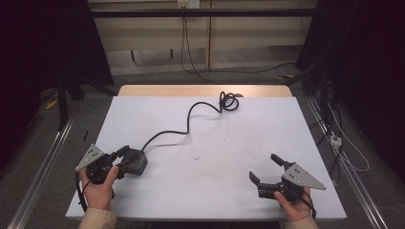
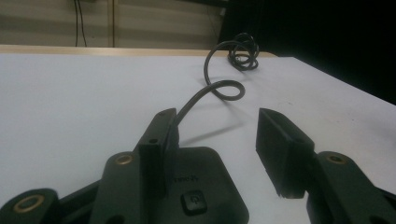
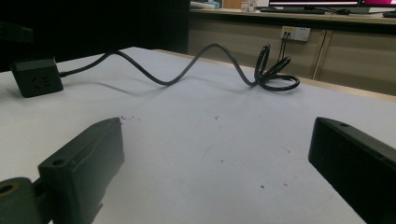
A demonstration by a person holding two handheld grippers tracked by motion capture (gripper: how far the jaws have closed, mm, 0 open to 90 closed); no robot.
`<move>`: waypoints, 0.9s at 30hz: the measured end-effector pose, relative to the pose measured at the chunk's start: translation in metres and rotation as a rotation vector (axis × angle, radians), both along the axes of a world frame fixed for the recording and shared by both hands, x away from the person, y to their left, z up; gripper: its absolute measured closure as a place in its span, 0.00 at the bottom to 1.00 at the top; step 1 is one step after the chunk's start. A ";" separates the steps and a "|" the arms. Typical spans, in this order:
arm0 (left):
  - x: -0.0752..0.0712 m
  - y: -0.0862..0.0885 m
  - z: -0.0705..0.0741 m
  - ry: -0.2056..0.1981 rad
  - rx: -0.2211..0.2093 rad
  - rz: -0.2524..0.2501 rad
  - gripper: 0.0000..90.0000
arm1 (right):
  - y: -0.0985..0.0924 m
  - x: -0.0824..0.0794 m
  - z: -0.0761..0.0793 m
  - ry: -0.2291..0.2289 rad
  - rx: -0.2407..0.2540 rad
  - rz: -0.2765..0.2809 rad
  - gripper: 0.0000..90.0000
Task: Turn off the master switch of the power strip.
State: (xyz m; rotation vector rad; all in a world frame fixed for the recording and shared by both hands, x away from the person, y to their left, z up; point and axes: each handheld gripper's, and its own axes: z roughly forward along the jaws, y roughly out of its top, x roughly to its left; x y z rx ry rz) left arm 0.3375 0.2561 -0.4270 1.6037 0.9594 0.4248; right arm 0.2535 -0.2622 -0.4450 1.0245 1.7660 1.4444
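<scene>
Black power strip block [image 1: 136, 161] sits on the white table [image 1: 210, 143] at its near left corner, cable [image 1: 188, 121] snaking off to a loose coil [image 1: 228, 101] by the far edge. Left gripper [image 1: 123, 160] is around the block; in the left gripper view the block [image 2: 205, 186] lies flat between the jaws, one finger [image 2: 156, 149] over or against its left side, the other finger [image 2: 280, 154] clear of it with white table showing in the gap, so pads are not pressing, jaws part open and released. Step looks like either letting go or lining up a grasp on the block: to do it well keep the jaws level with the table, centre the block so both pads meet its side walls evenly, stay off the switch button [image 2: 194, 203] and the cable exit. Right gripper [image 1: 267, 171] rests well apart at the near right, jaws spread wide and holding nothing; from the right gripper view the block [image 3: 36, 77] is far off to the left
</scene>
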 end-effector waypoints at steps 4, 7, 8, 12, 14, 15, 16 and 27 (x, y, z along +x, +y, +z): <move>0.000 -0.001 0.000 -0.008 0.005 0.001 0.48 | 0.000 0.000 0.000 0.001 0.002 -0.001 0.03; 0.000 -0.001 -0.001 -0.009 0.012 0.005 0.45 | 0.000 0.000 0.000 0.000 0.003 0.001 0.03; 0.000 -0.001 -0.001 -0.009 0.013 0.004 0.44 | 0.000 0.000 0.000 0.001 0.001 0.000 0.03; 0.000 -0.002 -0.001 -0.016 0.018 0.003 0.40 | 0.000 0.000 0.000 0.001 0.002 -0.001 0.03; 0.000 -0.002 -0.002 -0.015 0.018 0.002 0.37 | 0.000 0.000 0.000 0.002 0.002 -0.001 0.03; 0.000 -0.003 -0.002 -0.017 0.016 0.003 0.36 | 0.000 0.000 0.000 0.001 0.002 -0.001 0.03; 0.000 -0.003 -0.002 -0.017 0.015 0.003 0.34 | 0.000 0.000 0.000 0.002 0.002 -0.001 0.03; -0.001 -0.003 -0.004 -0.007 0.039 0.004 0.21 | -0.001 -0.001 0.000 0.001 0.001 -0.001 0.03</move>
